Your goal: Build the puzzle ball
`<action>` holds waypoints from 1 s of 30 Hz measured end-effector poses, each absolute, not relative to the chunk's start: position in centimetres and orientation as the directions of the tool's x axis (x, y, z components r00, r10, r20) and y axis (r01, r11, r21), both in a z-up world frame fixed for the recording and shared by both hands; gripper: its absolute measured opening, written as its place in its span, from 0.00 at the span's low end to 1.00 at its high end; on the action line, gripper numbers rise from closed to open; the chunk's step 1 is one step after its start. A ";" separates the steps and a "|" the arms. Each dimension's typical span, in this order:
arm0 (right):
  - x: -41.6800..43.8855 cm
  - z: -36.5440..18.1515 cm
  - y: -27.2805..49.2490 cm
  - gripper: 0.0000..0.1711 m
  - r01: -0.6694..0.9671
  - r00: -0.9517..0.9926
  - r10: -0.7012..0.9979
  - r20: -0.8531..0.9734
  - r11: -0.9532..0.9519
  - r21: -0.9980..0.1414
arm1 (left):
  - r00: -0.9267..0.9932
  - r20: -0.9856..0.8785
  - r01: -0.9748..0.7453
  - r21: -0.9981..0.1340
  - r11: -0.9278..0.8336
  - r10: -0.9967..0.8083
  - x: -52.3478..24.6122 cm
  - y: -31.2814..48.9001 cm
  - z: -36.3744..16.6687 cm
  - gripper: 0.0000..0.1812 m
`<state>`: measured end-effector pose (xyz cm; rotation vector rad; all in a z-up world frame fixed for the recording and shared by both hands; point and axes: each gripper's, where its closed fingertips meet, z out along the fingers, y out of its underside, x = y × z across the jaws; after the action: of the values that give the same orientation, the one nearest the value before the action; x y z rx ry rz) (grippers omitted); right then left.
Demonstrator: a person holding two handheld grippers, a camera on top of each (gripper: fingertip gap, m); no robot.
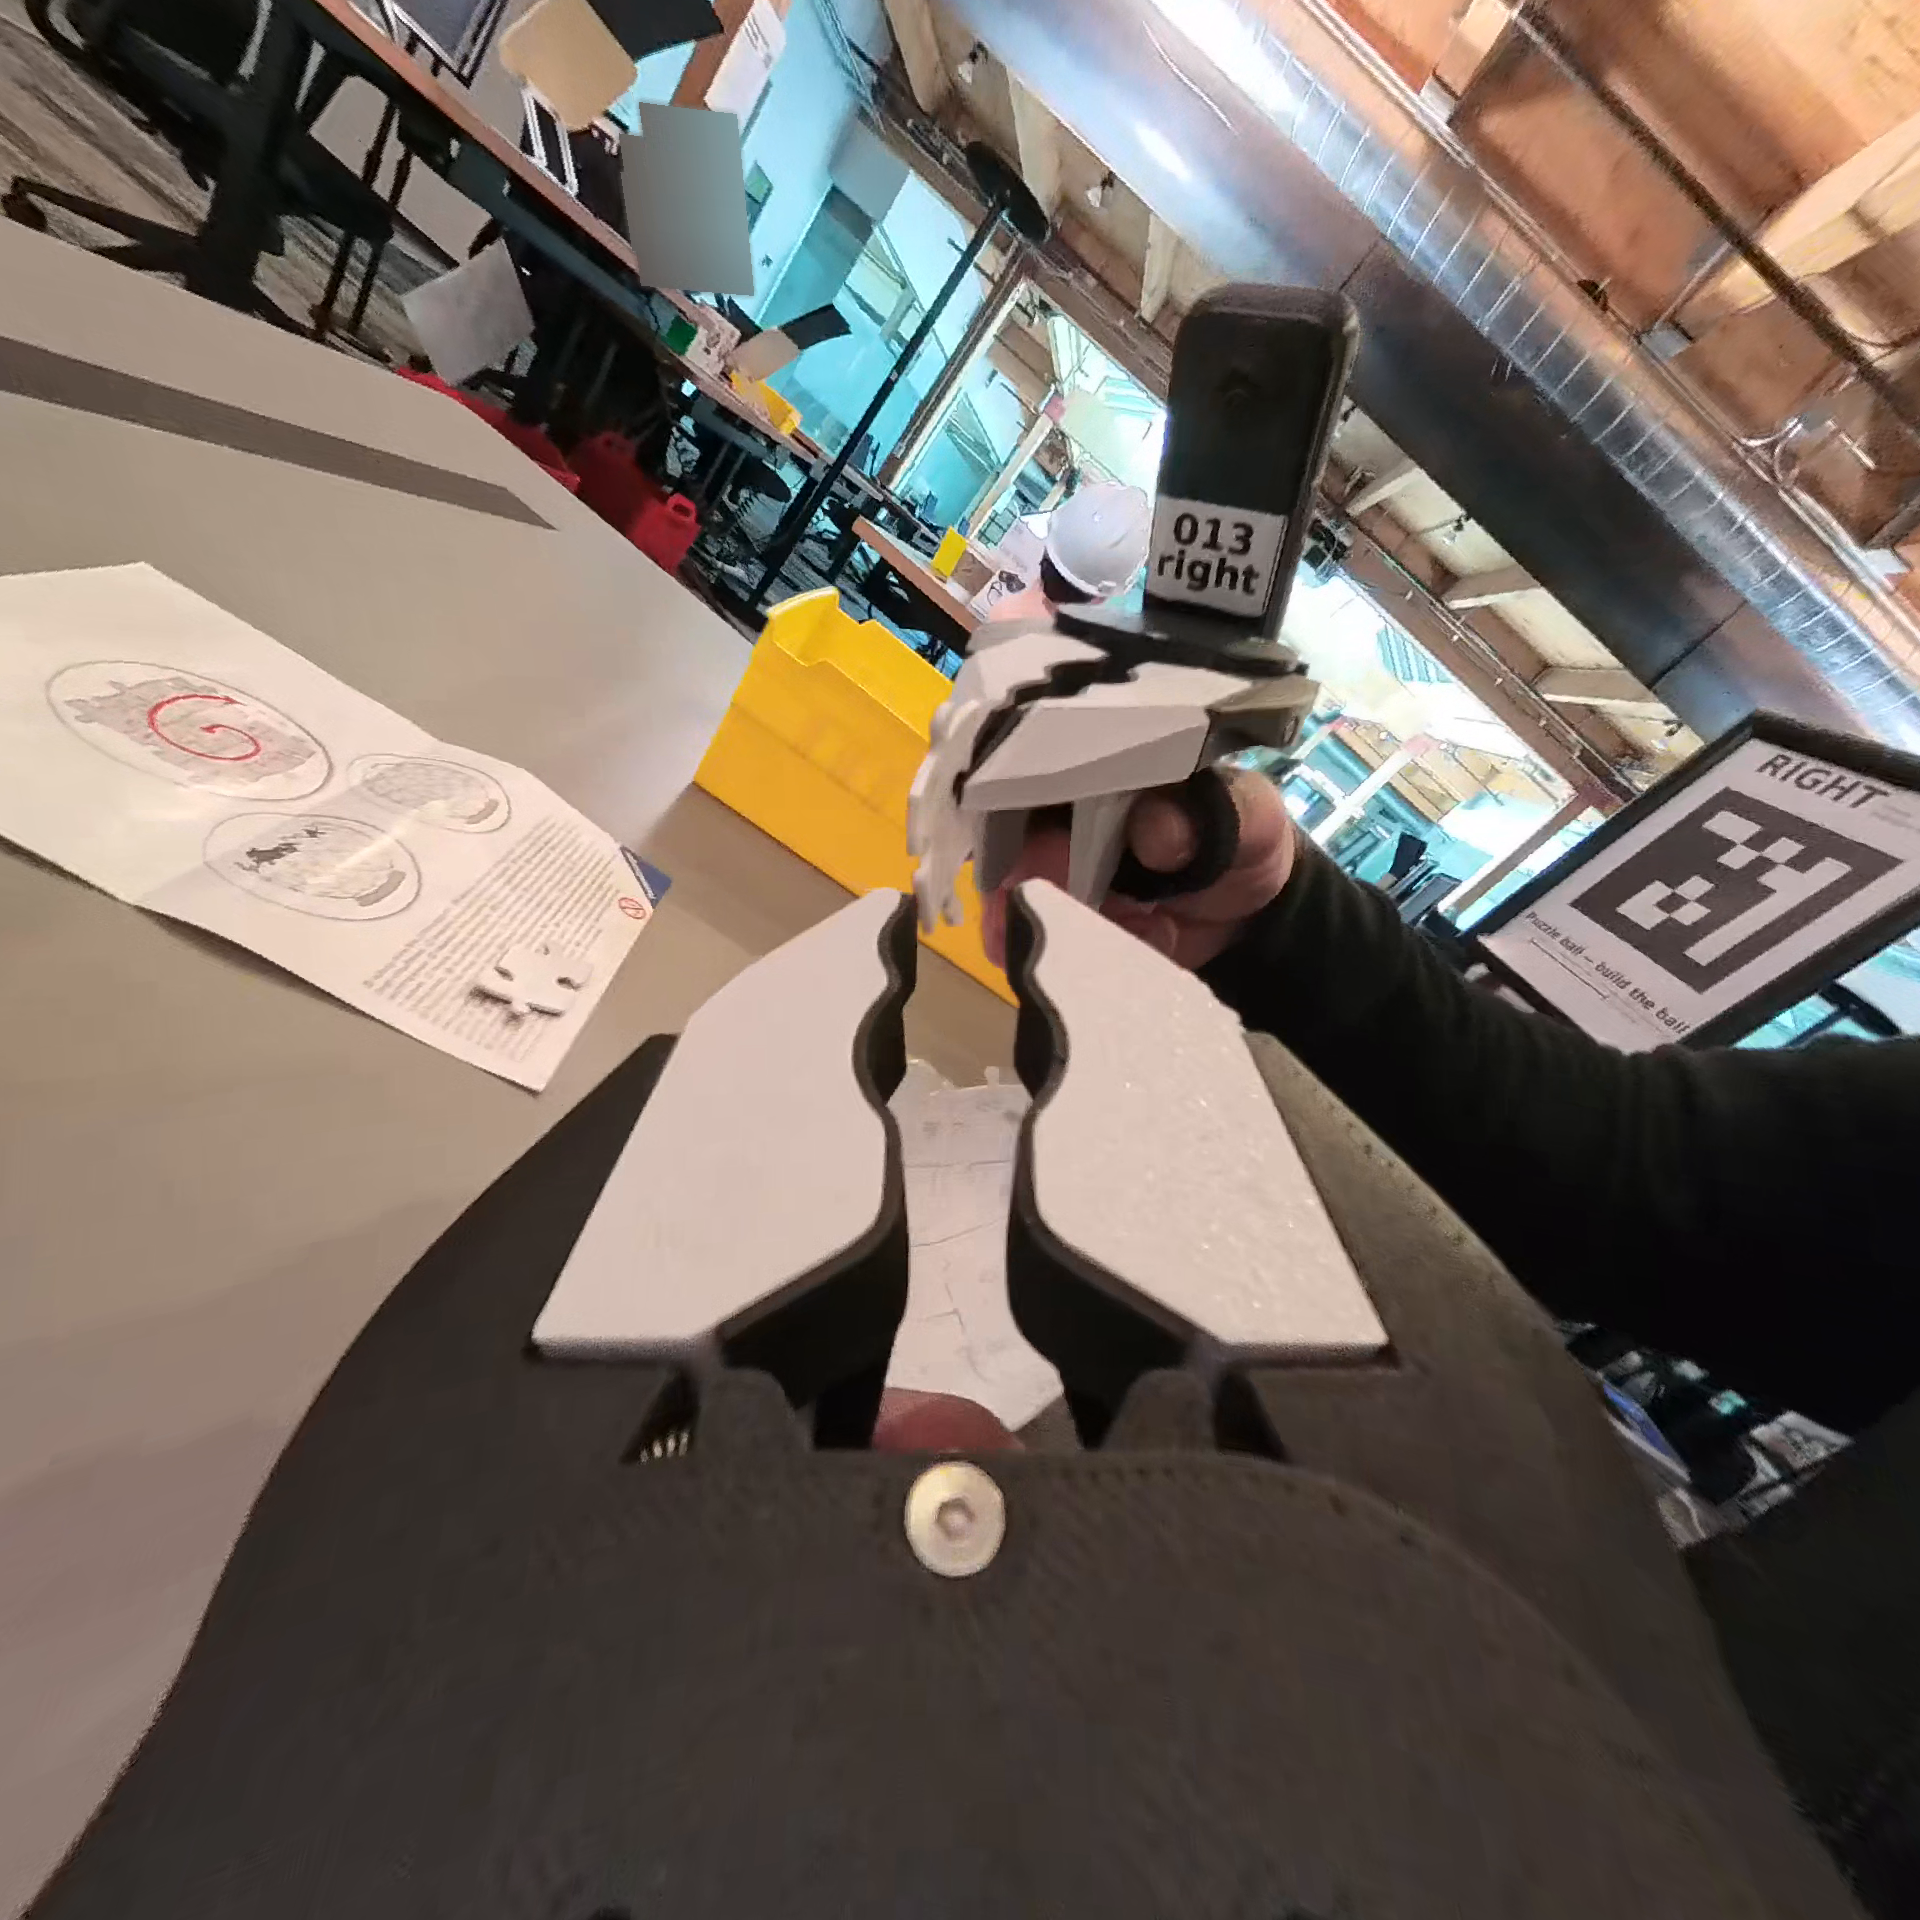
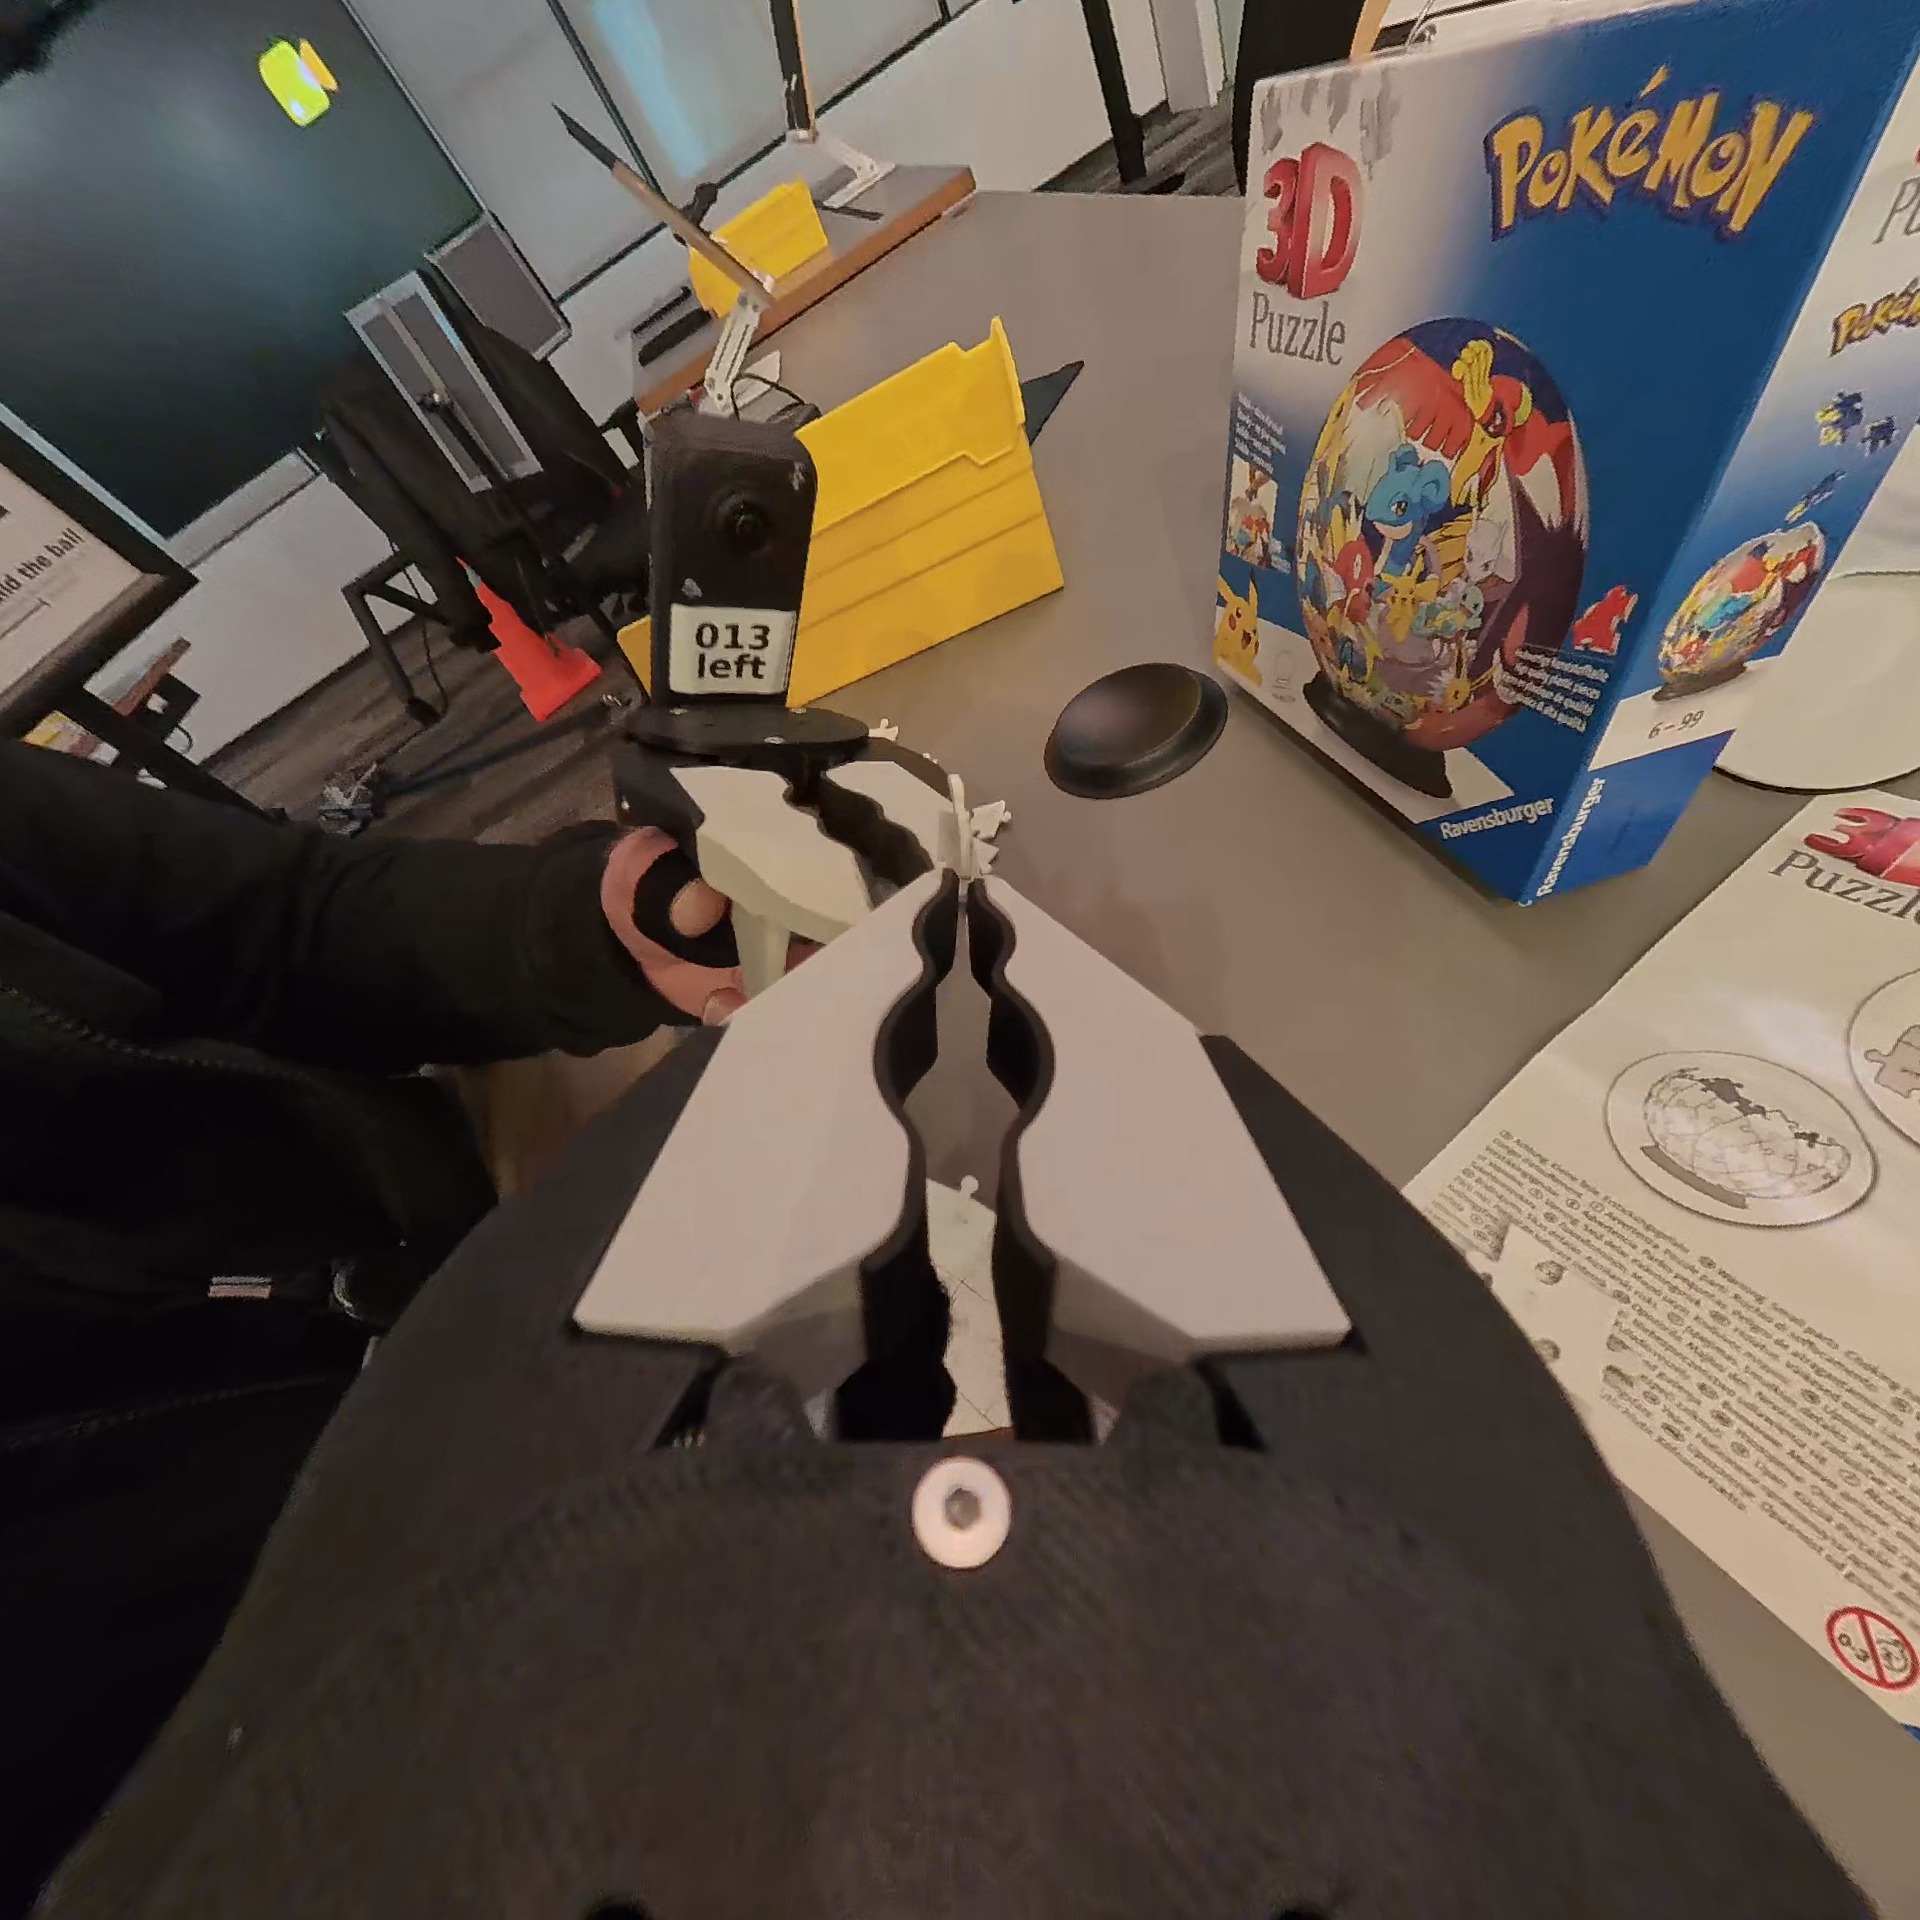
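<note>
Left tongs (image 1: 961, 920) stand slightly parted around white puzzle pieces (image 1: 940, 831) — pinched shut by the right tongs (image 2: 958, 883), above the desk (image 2: 1195, 956). Farther right sit a black stand (image 2: 1138, 727) and the puzzle box (image 2: 1538, 468).

Workshop interior — a silver ribbed duct (image 1: 1403, 260) runs under a timber ceiling (image 1: 1662, 94), with bright glazed windows (image 1: 935, 343) beyond. Long desks (image 1: 499, 145) stand on patterned carpet (image 1: 62, 114); elsewhere, a large dark wall screen (image 2: 197, 260) — unlit.

Right gripper (image 1: 940, 821) gripping white puzzle pieces (image 1: 935, 831) above yellow bin (image 1: 821, 748).
</note>
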<state>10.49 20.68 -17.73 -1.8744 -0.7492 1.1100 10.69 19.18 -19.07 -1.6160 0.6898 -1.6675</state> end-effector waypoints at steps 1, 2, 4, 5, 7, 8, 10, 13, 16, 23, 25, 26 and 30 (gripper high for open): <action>10.4 -17.7 20.6 0.00 0.080 0.434 0.802 -0.411 -0.488 -0.869 | 0.025 0.625 0.130 -0.776 -0.618 -0.780 10.8 19.2 -18.9 0.08; 10.4 -17.5 20.5 0.00 0.066 0.429 0.802 -0.416 -0.487 -0.871 | 0.027 0.631 0.142 -0.770 -0.621 -0.776 10.8 19.3 -18.8 0.04; 10.4 -17.5 20.3 0.00 0.065 0.437 0.802 -0.407 -0.480 -0.875 | 0.030 0.639 0.136 -0.765 -0.630 -0.769 10.9 19.4 -18.9 0.01; 10.4 -17.5 20.2 0.00 0.068 0.441 0.802 -0.402 -0.477 -0.876 | 0.024 0.639 0.123 -0.765 -0.632 -0.769 10.9 19.1 -19.0 0.01; 10.6 -17.9 19.7 0.00 0.093 0.443 0.803 -0.399 -0.483 -0.870 | 0.034 0.632 0.082 -0.773 -0.629 -0.774 10.9 18.6 -19.4 0.01; 10.8 -18.4 19.6 0.00 0.132 0.464 0.804 -0.373 -0.479 -0.868 | 0.046 0.633 0.050 -0.774 -0.631 -0.773 10.8 18.3 -19.8 0.01; 11.6 -19.6 18.7 0.05 0.273 0.517 0.813 -0.267 -0.452 -0.849 | 0.081 0.652 0.010 -0.756 -0.654 -0.754 10.2 18.2 -20.4 0.01; 12.0 -22.0 15.9 0.06 0.478 0.526 0.838 -0.146 -0.433 -0.764 | 0.152 0.645 -0.137 -0.736 -0.663 -0.749 9.1 17.1 -22.5 0.01; 11.7 -25.1 13.7 0.05 0.607 0.528 0.847 -0.056 -0.423 -0.672 | 0.206 0.652 -0.297 -0.669 -0.681 -0.730 8.3 15.4 -25.3 0.01; 10.5 -29.2 12.0 0.01 0.703 0.516 0.857 -0.019 -0.436 -0.562 | 0.292 0.649 -0.484 -0.534 -0.693 -0.703 7.7 14.0 -28.9 0.01; 10.5 -29.5 12.2 0.01 0.736 0.496 0.868 -0.009 -0.426 -0.526 | 0.304 0.661 -0.506 -0.498 -0.704 -0.686 7.4 13.8 -29.4 0.01; 10.6 -29.6 12.4 0.00 0.755 0.486 0.874 0.007 -0.416 -0.507 | 0.313 0.662 -0.517 -0.483 -0.707 -0.681 7.3 13.7 -29.7 0.01; 10.4 -30.8 12.8 0.00 0.821 0.433 0.901 0.013 -0.388 -0.420 | 0.343 0.656 -0.557 -0.435 -0.708 -0.673 7.2 13.3 -30.8 0.01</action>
<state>10.38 12.81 -30.77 -2.3269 -1.4688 0.3071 7.24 13.32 -30.77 -2.4618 1.1351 -1.3029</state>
